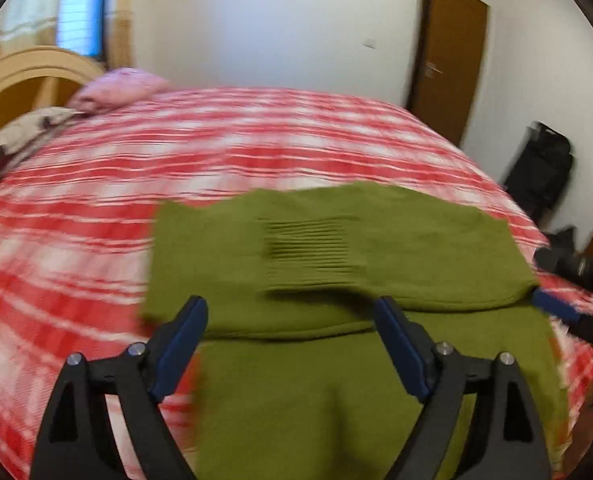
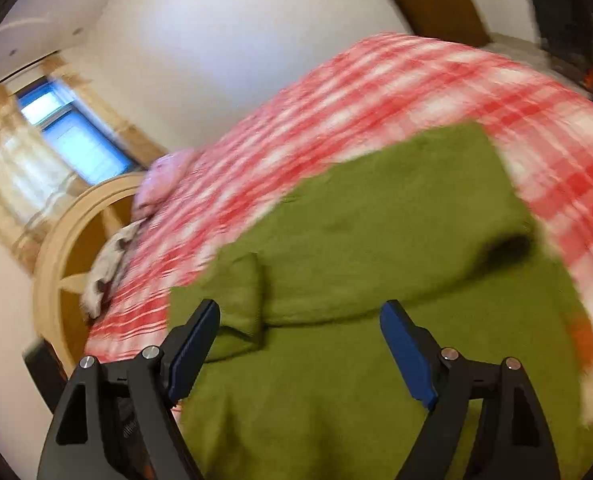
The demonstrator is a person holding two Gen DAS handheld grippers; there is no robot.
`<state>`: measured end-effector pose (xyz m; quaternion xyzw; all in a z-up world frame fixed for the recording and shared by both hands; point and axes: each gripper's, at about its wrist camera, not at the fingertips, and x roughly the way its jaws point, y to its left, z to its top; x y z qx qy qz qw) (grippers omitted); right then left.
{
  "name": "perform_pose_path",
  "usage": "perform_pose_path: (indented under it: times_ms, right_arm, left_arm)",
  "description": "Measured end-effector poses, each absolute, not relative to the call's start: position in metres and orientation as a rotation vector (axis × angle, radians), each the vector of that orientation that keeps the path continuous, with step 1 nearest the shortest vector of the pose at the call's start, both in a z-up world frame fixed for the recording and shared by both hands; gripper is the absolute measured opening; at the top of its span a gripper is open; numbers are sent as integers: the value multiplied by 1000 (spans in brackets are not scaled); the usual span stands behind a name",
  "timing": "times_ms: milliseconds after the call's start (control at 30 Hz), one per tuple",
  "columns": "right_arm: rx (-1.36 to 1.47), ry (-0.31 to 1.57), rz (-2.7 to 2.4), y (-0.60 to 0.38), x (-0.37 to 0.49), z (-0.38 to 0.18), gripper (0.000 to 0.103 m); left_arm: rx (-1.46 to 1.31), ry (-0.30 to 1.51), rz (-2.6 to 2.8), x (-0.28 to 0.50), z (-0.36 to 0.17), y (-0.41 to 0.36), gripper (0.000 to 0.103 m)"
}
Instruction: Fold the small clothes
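Note:
A green knitted sweater (image 1: 336,264) lies partly folded on the red-and-white checked bed cover (image 1: 136,168), a ribbed cuff (image 1: 312,256) folded onto its middle. My left gripper (image 1: 292,312) is open and empty, just above the sweater's near folded edge. The right gripper's blue finger (image 1: 552,304) shows at the sweater's right edge. In the right wrist view the sweater (image 2: 376,240) fills the middle, with a folded sleeve (image 2: 236,296) at its left. My right gripper (image 2: 300,316) is open and empty over the sweater. Both views are motion-blurred.
Pink pillow (image 1: 116,88) and a patterned pillow (image 1: 20,140) lie by the wooden headboard (image 1: 24,76) at the far left. A brown door (image 1: 448,60) and a dark bag (image 1: 540,168) stand beyond the bed at the right. A window (image 2: 72,132) is behind the headboard.

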<state>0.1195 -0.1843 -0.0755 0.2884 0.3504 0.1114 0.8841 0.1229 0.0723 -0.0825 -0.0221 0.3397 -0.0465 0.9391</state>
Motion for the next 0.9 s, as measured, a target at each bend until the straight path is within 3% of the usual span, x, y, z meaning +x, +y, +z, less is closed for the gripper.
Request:
perform_pose_path:
  times_ms: [233,500,633,667,700,733,767,800,900]
  right_arm:
    - [366,847,300,-100,197,-99,83]
    - [-169,767,353,-6,193,-109,83]
    - [-173,877,374,-9,218,-133,83]
    - [-168,876,364,-12,219,-134,73]
    - [-165,867,351,-15,219,-133,55]
    - [-127,868,360,-22,219,-130,47]
    - [-75,875,376,-29,220,-126,30]
    - [-28,878,380,-37,221,-122,22]
    - [184,818,315,-87,216,-105,21]
  left_arm:
    - [-124,765,87,130,-115,105,88]
    - [-148,783,120,122,-146,105,88]
    - [-144,765,138,122,-146,102,90]
    - [-148,763,135,121,-147,103,91]
    - [-151,760,131,121,-147,103,92]
    - [-152,760,128,121,-147,104,92]
    - [-155,760,124,121,-147,104,93]
    - [-158,760,119,122,-148,105,94]
    - [-161,760,115,124,-148,105,95]
